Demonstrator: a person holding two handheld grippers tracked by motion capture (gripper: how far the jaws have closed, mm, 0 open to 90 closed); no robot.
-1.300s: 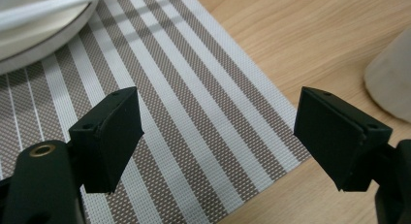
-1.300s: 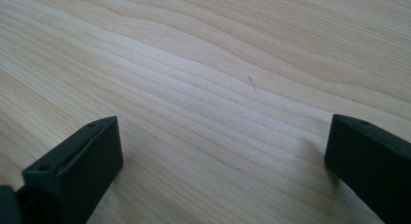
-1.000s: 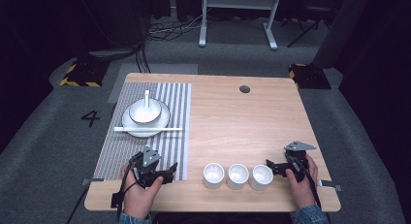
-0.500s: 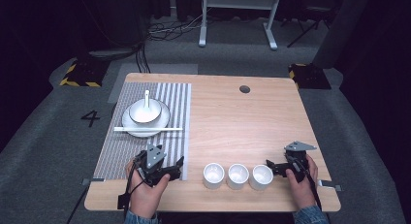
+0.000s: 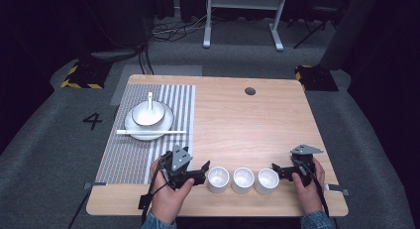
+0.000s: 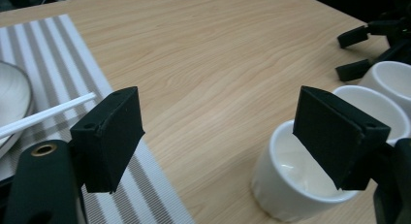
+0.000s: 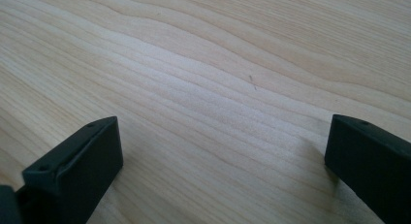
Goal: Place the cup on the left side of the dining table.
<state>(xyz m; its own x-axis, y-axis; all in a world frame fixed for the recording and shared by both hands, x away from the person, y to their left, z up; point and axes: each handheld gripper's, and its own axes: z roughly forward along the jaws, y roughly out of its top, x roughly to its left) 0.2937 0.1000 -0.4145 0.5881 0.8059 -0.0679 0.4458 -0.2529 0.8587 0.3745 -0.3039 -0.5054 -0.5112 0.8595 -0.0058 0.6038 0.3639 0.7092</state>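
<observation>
— Left gripper [image 5: 204,170] first: where does it sit?

— Near the front edge of the surface [image 5: 257,125], just right of the striped mat [image 5: 130,157]. Its jaws are spread wide with nothing between them. It points toward the row of three white cups, and its jaw tips are just beside the left cup [image 5: 218,179]. In the left gripper view that cup [image 6: 295,178] stands upright close behind the right-hand jaw; I cannot tell whether the jaw touches the rim.

— What lies on the mat?

— A white plate [image 5: 134,131] with a white bowl [image 5: 147,114] on it, and a spoon [image 5: 150,99] standing in the bowl. A pair of white chopsticks [image 5: 151,132] lies across the plate's near edge. All of this is well apart from the gripper.

— And the cups themselves?

— Three in a line, close beside each other: the left one, the middle cup [image 5: 243,180] and the right cup [image 5: 266,181], all upright and mouth up.

— The right gripper [image 5: 275,170]?

— Held at the right end of the row, pointing left, jaw tips just beside the right cup. Its jaws also stand wide apart; the right gripper view shows bare wood between them.
</observation>
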